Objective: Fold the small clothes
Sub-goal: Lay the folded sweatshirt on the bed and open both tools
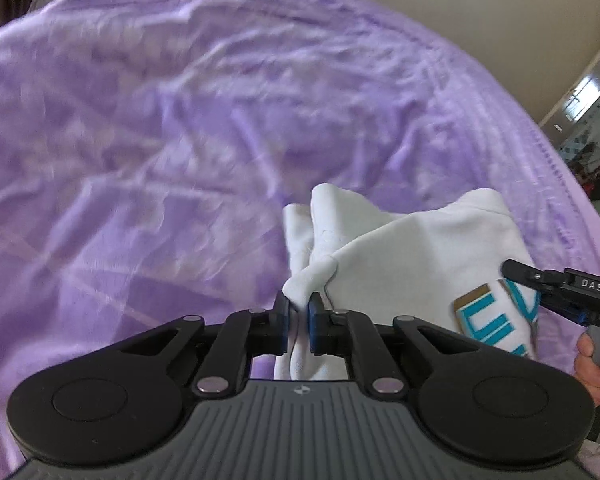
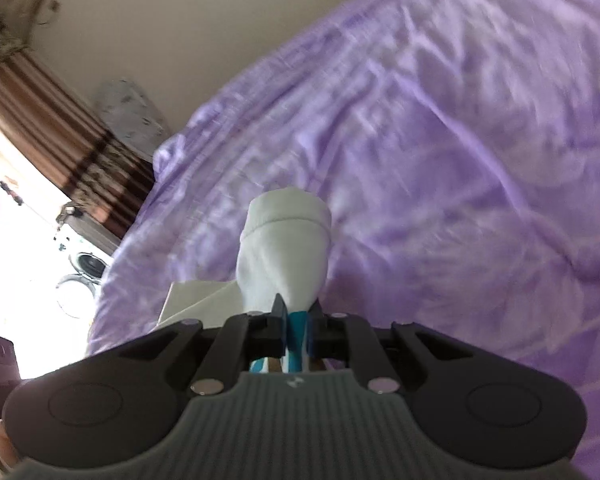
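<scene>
Hanging between two grippers above a bed (image 1: pixel 160 120) spread with a rumpled purple sheet, one small white garment (image 1: pixel 412 256) is the only piece of clothing in either view. In the left wrist view it runs roughly sideways, from a bunched corner at the left gripper (image 1: pixel 299 322) across to the right gripper (image 1: pixel 514 280) at the picture's right edge, with its upper edge sagging in peaks and folds between the two holds. A teal and gold print (image 1: pixel 496 320) sits on the cloth near the right gripper. The left gripper's blue-padded fingers (image 1: pixel 315 320) are clamped on the white corner, cloth filling the narrow gap between them. In the right wrist view the right gripper (image 2: pixel 298 324) has its fingers (image 2: pixel 280 320) pressed together on a fold that shows teal print, and the garment (image 2: pixel 286 248) stands up ahead of them as a narrow white bundle, long axis pointing away from the camera, its rounded hemmed end farthest off. A flatter white flap of the same piece spreads to the left of that bundle. A person's hand (image 1: pixel 592 360) grips the right gripper's handle. Striped brown curtains (image 2: pixel 52 120) hang beyond the bed.
</scene>
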Tool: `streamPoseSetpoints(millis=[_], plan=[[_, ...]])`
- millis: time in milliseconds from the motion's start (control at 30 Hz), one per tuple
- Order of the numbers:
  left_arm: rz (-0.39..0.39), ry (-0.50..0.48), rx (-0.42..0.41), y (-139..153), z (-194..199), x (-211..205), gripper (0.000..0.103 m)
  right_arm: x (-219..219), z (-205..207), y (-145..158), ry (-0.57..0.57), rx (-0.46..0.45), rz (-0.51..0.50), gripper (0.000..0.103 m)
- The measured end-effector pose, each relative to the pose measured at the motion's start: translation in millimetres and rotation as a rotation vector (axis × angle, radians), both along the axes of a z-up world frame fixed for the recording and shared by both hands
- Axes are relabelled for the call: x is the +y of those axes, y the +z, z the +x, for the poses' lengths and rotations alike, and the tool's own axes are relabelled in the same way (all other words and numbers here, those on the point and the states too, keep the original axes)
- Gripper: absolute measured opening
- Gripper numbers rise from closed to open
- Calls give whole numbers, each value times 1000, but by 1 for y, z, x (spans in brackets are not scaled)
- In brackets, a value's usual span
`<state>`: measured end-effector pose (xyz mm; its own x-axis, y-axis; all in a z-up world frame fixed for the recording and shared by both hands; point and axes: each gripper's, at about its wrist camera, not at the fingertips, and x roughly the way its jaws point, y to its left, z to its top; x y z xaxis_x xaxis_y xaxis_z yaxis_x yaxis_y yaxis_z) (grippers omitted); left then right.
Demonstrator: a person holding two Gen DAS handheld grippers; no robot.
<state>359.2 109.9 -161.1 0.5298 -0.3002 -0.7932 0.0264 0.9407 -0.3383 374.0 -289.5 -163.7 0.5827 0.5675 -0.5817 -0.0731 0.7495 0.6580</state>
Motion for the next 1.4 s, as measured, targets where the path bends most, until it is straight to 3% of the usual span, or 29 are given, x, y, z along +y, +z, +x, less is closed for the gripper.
streamPoseSetpoints(millis=[133, 267, 467, 600, 800, 967, 1133, 1267, 1400], plan=[[-21, 5, 23, -16, 4, 9, 11, -5, 12, -26, -28, 67, -10, 7], [42, -8, 20, -12, 0, 12, 15, -12, 13, -28, -75, 103, -78, 21], [203, -2, -16, 22, -31, 8, 17, -26, -9, 11, -97, 82, -259, 22], [183, -53, -46, 52, -68, 0, 17, -27, -47, 49, -33, 97, -397, 22], [171, -161, -61, 80, -133, -44, 17, -4, -132, 75, 162, 88, -451, 22], [202, -210, -30, 52, -170, -72, 14, 22, -190, 48, 205, 78, -500, 18], [216, -128, 68, 5, -178, -70, 8, 22, -211, 10, 154, 106, -513, 19], [297, -146, 37, -6, -184, -82, 6, 24, -208, -9, 157, 119, -531, 19], [348, -148, 12, -2, -191, -91, 6, 27, -211, -4, 158, 103, -557, 19]])
